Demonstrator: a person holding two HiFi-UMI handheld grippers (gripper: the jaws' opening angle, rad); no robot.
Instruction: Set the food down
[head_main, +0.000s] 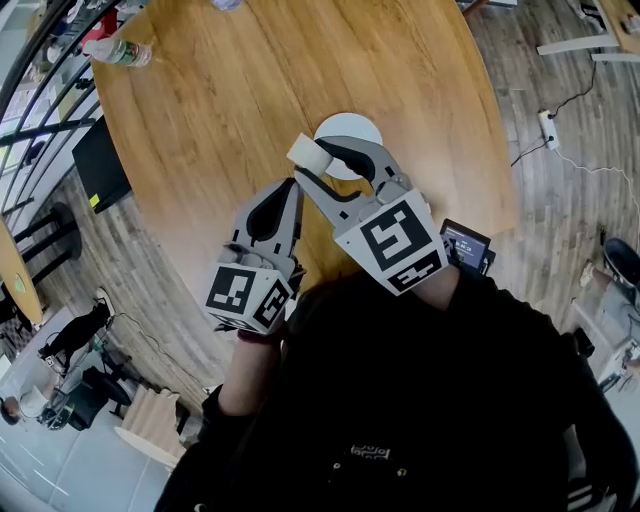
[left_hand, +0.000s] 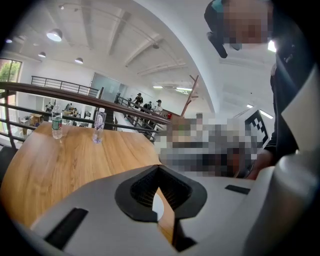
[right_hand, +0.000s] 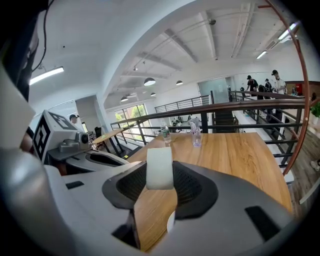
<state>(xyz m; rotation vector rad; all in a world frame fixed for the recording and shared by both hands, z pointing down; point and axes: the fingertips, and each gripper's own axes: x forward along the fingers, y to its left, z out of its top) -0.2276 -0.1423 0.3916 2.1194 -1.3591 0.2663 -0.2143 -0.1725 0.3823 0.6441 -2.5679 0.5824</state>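
A white block of food (head_main: 308, 151) is pinched at the tips of my right gripper (head_main: 318, 165), which is shut on it. It hangs just above the near left rim of a round white plate (head_main: 352, 133) on the round wooden table (head_main: 250, 90). In the right gripper view the block (right_hand: 159, 167) stands upright between the black pads, and a sliver of the plate (right_hand: 171, 220) shows below. My left gripper (head_main: 289, 192) sits to the left of the right one, lower over the table's near edge, shut with nothing in it. Its tips (left_hand: 159, 169) meet in its own view.
Two water bottles (right_hand: 165, 134) (right_hand: 195, 133) stand at the table's far edge, one of them lying in the head view (head_main: 120, 51). A small black device (head_main: 466, 246) sits at the table's near right edge. A railing (right_hand: 240, 107) runs behind the table. A power strip (head_main: 547, 128) lies on the floor.
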